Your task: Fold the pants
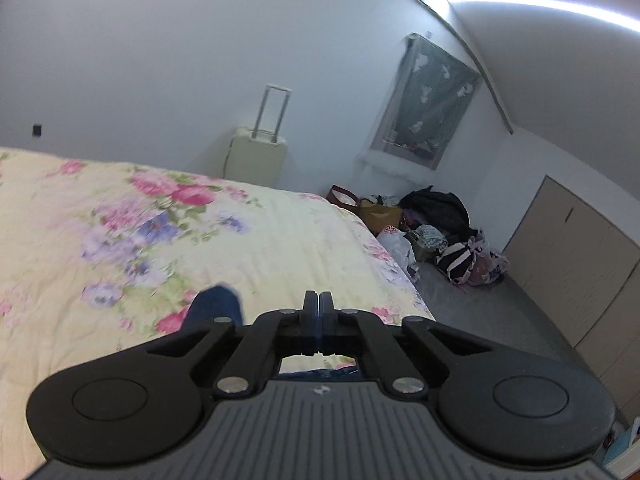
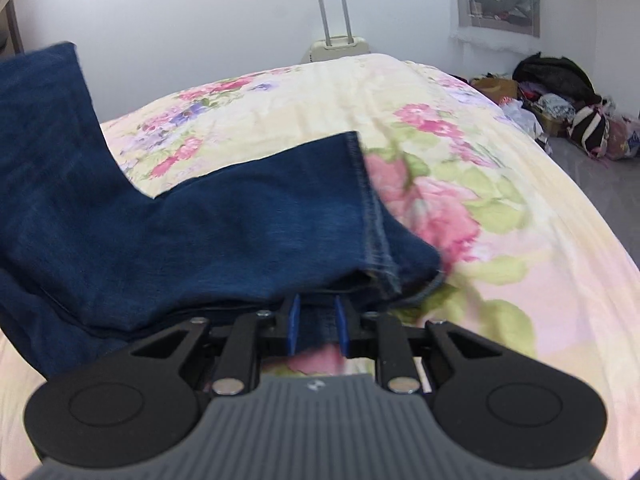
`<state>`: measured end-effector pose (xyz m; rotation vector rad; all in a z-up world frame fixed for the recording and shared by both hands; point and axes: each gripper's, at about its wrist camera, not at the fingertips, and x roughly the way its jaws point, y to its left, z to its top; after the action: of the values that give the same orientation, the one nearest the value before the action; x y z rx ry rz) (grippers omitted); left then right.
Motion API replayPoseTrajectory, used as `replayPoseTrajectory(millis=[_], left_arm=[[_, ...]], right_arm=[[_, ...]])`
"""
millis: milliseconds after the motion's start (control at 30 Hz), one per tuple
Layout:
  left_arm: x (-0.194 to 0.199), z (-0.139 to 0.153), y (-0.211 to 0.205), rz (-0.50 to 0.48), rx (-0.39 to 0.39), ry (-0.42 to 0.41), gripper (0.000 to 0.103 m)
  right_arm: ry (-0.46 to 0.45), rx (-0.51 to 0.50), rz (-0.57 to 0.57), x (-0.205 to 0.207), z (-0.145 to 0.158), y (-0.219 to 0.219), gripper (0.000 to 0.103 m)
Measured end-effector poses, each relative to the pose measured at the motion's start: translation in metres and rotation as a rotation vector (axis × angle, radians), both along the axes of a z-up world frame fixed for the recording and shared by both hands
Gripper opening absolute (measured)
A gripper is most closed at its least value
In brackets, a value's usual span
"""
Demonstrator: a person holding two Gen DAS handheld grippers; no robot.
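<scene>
Dark blue jeans [image 2: 224, 224] lie on a floral bedspread [image 2: 480, 168], one leg's stitched hem pointing right, another part lifted at the upper left. My right gripper [image 2: 317, 320] has its blue pads a little apart with a fold of denim between them at the leg's near edge. My left gripper [image 1: 319, 304] has its fingers pressed together above the bedspread [image 1: 120, 216]. A bit of the jeans [image 1: 218, 306] shows left of it and under it; whether it grips cloth is hidden.
A cream suitcase [image 1: 256, 156] stands against the far wall beyond the bed. Bags and clothes [image 1: 440, 224] are piled on the grey floor right of the bed. Wooden cabinets [image 1: 572, 264] line the right wall.
</scene>
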<state>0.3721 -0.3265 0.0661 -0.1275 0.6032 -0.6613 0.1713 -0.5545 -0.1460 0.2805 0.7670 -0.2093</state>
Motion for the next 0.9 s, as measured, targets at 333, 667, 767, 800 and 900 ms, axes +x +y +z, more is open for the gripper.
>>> replayPoseTrajectory(millis=[333,667,767,800,900], left_arm=[[-0.014,-0.065,-0.034,-0.1,0.276,-0.021,0.001],[0.034,-0.164,0.056,0.064,0.37,0.2,0.002],[0.044,-0.178,0.067,0.064,0.37,0.223,0.004],[0.045,-0.182,0.07,0.059,0.366,0.228,0.005],[0.05,-0.19,0.079,0.049,0.355,0.24,0.005]], right_arm=[[-0.039,0.217,0.047,-0.018,-0.008,-0.024,0.016],[-0.11,0.605,0.159,0.05,-0.003,-0.008,0.044],[-0.069,0.683,0.173,0.084,-0.012,-0.001,0.047],[-0.053,0.714,0.17,0.097,-0.017,0.001,0.048],[-0.008,0.775,0.154,0.129,-0.033,0.007,0.048]])
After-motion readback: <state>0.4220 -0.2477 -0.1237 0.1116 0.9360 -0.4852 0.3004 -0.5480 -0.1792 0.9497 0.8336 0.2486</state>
